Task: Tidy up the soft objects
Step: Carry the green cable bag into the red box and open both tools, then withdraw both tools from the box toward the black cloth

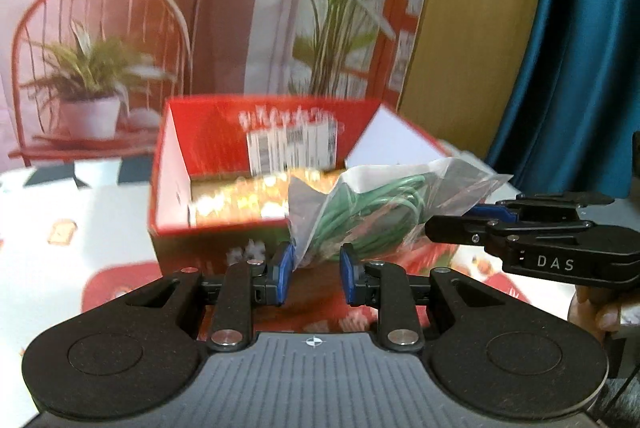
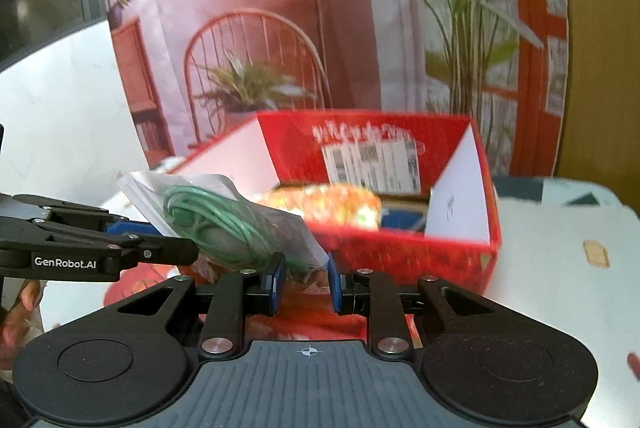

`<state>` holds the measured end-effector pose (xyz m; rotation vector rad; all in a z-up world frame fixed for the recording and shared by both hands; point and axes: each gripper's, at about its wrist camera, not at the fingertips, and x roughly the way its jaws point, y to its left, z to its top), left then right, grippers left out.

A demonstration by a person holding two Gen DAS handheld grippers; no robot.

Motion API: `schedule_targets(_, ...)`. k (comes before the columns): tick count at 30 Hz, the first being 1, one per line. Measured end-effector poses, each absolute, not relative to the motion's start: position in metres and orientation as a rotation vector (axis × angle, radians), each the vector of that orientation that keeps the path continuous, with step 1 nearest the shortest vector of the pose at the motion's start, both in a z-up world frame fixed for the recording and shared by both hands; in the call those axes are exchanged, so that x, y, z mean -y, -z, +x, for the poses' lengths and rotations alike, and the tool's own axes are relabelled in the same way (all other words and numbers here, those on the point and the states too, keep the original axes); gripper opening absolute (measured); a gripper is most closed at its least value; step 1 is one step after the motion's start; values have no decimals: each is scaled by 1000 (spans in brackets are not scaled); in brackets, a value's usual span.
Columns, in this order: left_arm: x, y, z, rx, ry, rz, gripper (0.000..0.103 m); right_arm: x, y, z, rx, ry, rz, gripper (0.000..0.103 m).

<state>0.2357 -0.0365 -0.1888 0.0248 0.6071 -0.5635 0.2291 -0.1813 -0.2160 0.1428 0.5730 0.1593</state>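
Observation:
A clear plastic bag with a green coiled cord (image 1: 372, 216) hangs in the air in front of an open red box (image 1: 224, 228). Both grippers grip it. My left gripper (image 1: 316, 278) has its blue pads on the bag's lower corner. My right gripper (image 1: 476, 218) comes in from the right and pinches the bag's other end. In the right wrist view the bag (image 2: 224, 224) sits between my right gripper (image 2: 306, 280) and the left gripper (image 2: 160, 234). The red box (image 2: 400, 252) holds a yellow-orange patterned soft item (image 2: 332, 204).
The box stands on a white patterned tablecloth (image 1: 80, 220). A printed backdrop with a chair and plants (image 1: 120, 48) stands behind. A blue curtain (image 1: 580, 48) hangs on the right. A shipping label (image 2: 372, 160) is on the box's inner back wall.

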Motion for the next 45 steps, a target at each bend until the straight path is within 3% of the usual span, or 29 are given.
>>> schedule_targets(15, 36, 146, 251, -534, 535, -38, 27, 183, 163, 253, -488, -178, 112, 21)
schedule_targets(32, 40, 193, 333, -825, 479, -54, 28, 200, 211, 329, -770, -169, 280, 24)
schedule_targets(40, 40, 201, 349, -838, 412, -80, 33, 202, 224, 341, -779, -67, 277, 27)
schedule_targets(45, 36, 190, 337, -779, 395, -47, 41, 203, 214, 329, -694, -20, 213, 29)
